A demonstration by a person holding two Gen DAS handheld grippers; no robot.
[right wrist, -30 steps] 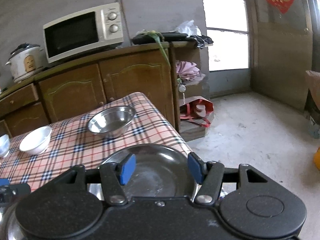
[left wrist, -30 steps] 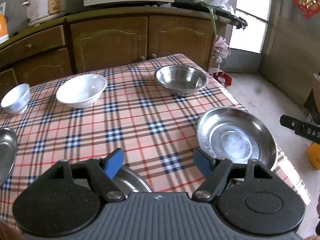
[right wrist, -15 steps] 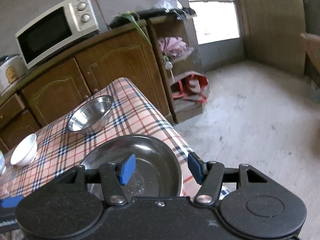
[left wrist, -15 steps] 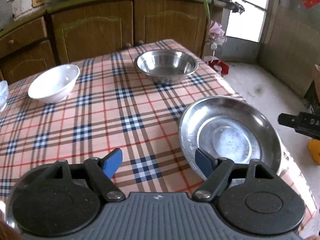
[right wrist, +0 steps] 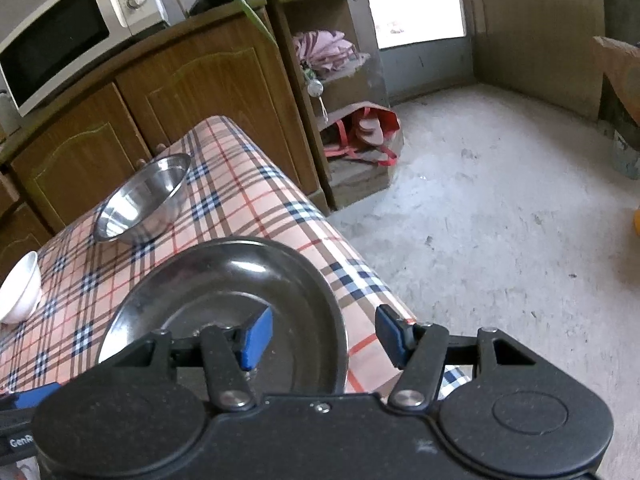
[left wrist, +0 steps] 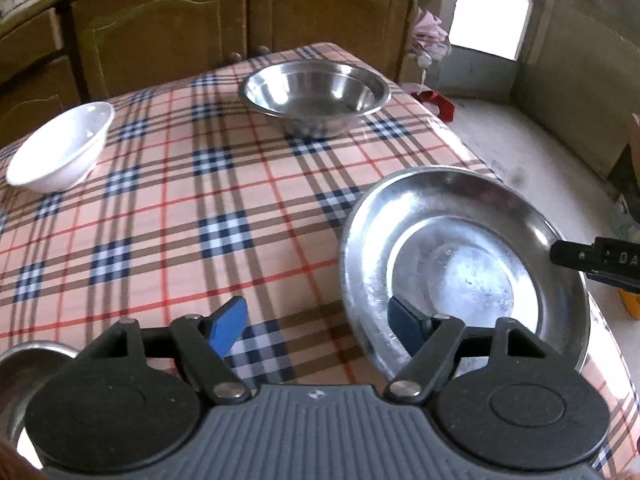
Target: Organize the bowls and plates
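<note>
A shallow steel plate (left wrist: 464, 268) (right wrist: 224, 304) lies near the right edge of the checked table (left wrist: 192, 208). My left gripper (left wrist: 316, 326) hangs low over the plate's left rim. Its jaws are closing, with one blue pad over the cloth and the other over the plate's inside; neither presses on the metal. My right gripper (right wrist: 324, 336) stands open astride the plate's right rim, its outer pad over the table's edge. A deep steel bowl (left wrist: 316, 92) (right wrist: 140, 200) sits at the far side, and a white bowl (left wrist: 60, 148) (right wrist: 20, 292) at the left.
Another steel dish (left wrist: 24, 364) shows at the bottom left, partly hidden by my left gripper. Wooden cupboards (right wrist: 208, 80) with a microwave (right wrist: 68, 32) stand behind the table. Bare concrete floor (right wrist: 500, 220) and a red bag (right wrist: 368, 132) lie beyond the table's right edge.
Both grippers have come down and forward onto the steel plate, which now fills more of each view. Its rim now lies between each pair of fingers. The left jaws have narrowed slightly.
</note>
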